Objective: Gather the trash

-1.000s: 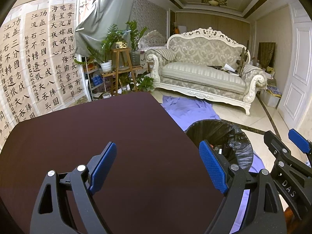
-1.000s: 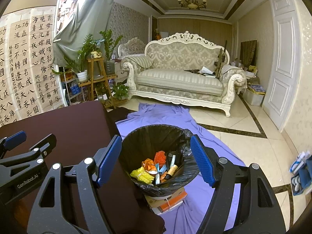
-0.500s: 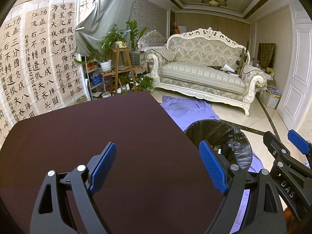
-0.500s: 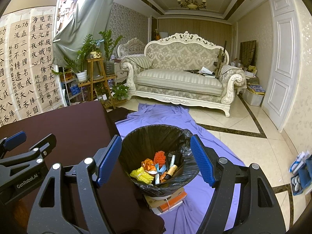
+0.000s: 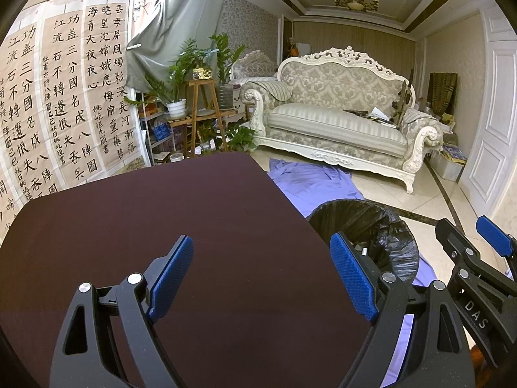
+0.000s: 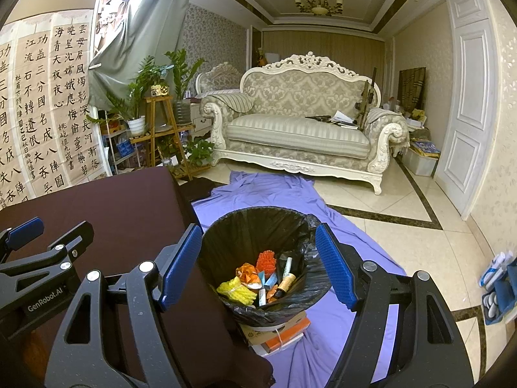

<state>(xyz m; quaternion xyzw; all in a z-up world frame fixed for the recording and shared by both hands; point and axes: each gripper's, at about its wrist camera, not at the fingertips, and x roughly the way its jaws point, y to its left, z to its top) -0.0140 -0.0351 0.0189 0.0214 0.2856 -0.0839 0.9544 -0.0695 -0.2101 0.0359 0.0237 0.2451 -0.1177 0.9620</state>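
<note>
A trash bin with a black liner (image 6: 258, 226) stands on the floor beside the dark brown table (image 6: 113, 200). Inside lie several pieces of trash (image 6: 258, 278): yellow, orange and blue scraps and a small bottle. My right gripper (image 6: 258, 265) is open and empty, held above the bin. My left gripper (image 5: 261, 268) is open and empty over the bare table top (image 5: 161, 213), with the bin (image 5: 365, 223) to its right. The right gripper also shows at the right edge of the left wrist view (image 5: 471, 245).
A purple cloth (image 6: 278, 187) lies on the tiled floor under the bin, which rests on flat boxes (image 6: 278, 329). An ornate sofa (image 6: 303, 129) stands behind, a plant stand (image 6: 158, 119) to the left, calligraphy sheets (image 5: 58, 103) on the wall, a white door (image 6: 465, 103) at right.
</note>
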